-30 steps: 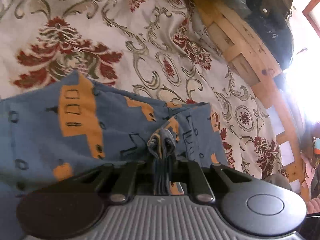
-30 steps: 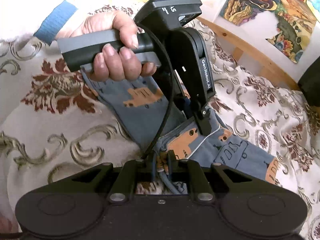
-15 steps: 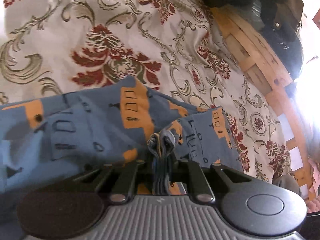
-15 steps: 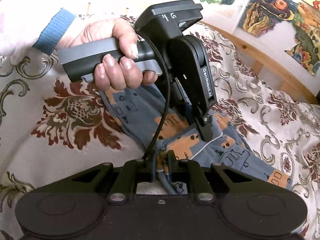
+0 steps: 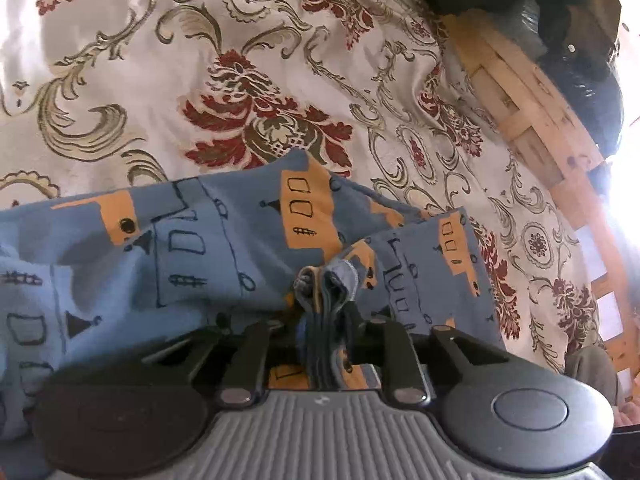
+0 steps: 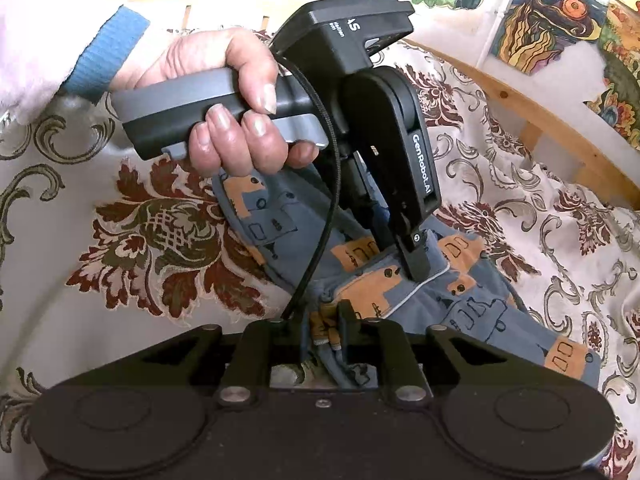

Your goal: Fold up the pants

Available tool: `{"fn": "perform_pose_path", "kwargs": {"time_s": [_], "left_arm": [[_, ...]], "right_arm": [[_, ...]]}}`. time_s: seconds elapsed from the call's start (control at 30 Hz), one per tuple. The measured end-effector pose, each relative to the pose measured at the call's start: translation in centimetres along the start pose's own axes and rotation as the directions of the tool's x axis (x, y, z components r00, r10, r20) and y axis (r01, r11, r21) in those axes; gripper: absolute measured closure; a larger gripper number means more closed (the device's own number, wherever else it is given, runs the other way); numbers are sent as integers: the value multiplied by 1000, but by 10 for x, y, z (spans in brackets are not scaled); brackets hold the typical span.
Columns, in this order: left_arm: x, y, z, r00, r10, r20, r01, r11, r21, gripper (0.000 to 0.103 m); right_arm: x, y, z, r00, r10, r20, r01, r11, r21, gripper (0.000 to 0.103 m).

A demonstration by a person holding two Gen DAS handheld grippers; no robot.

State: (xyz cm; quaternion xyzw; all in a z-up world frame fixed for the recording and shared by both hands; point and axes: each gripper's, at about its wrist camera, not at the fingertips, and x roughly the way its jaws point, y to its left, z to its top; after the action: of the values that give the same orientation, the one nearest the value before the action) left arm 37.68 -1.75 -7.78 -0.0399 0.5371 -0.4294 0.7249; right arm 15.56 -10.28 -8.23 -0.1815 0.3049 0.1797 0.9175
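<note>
While your left gripper [image 5: 326, 300] pinches a bunched fold of the blue pants [image 5: 192, 248], jaws clamped on it, the cloth spreads toward 9 o'clock over the floral bedspread [image 5: 248, 80]. From the right wrist, your right gripper [image 6: 324, 328] clamps the pants' edge; your hand [image 6: 236, 100] holds the left gripper at 12 o'clock.

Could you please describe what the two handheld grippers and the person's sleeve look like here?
The left gripper is black with a grey handle, white "GenRobot.AI" lettering and a black cable. The right gripper has black fingers on a black body. The sleeve is fluffy white with a ribbed blue cuff.
</note>
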Motion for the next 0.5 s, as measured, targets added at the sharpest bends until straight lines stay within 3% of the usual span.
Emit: {"fn": "perform_pose_path", "kwargs": {"time_s": [0.07, 0.13, 0.2, 0.23, 0.3, 0.37, 0.43, 0.5], "left_arm": [[-8, -1, -2, 1000, 12, 15, -12, 1000, 10, 69], [-19, -6, -8, 997, 55, 48, -57, 998, 37, 64], [-34, -18, -15, 989, 99, 105, -108, 991, 79, 60], [-41, -26, -20, 984, 106, 143, -121, 987, 102, 60], [-51, -39, -25, 974, 84, 209, -113, 985, 132, 60], [-52, -47, -27, 966, 15, 257, -51, 989, 135, 55], [-39, -53, -23, 961, -37, 273, 4, 993, 122, 53], [-21, -56, -19, 960, -57, 274, 27, 993, 111, 53]], "right_arm": [[-5, -6, -1, 1000, 18, -1, -18, 1000, 21, 69], [-16, -21, -2, 999, 47, -14, -47, 997, 57, 52], [-35, -46, -5, 998, 62, 3, -61, 991, 120, 41], [-44, -61, -8, 999, 42, 15, -44, 988, 150, 34], [-53, -92, -14, 999, -42, 19, 38, 984, 173, 30], [-48, -119, -19, 994, -109, 13, 105, 979, 177, 33], [-34, -143, -24, 990, -141, 19, 135, 973, 187, 64], [-15, -168, -33, 995, -97, 25, 87, 960, 266, 77]]}}
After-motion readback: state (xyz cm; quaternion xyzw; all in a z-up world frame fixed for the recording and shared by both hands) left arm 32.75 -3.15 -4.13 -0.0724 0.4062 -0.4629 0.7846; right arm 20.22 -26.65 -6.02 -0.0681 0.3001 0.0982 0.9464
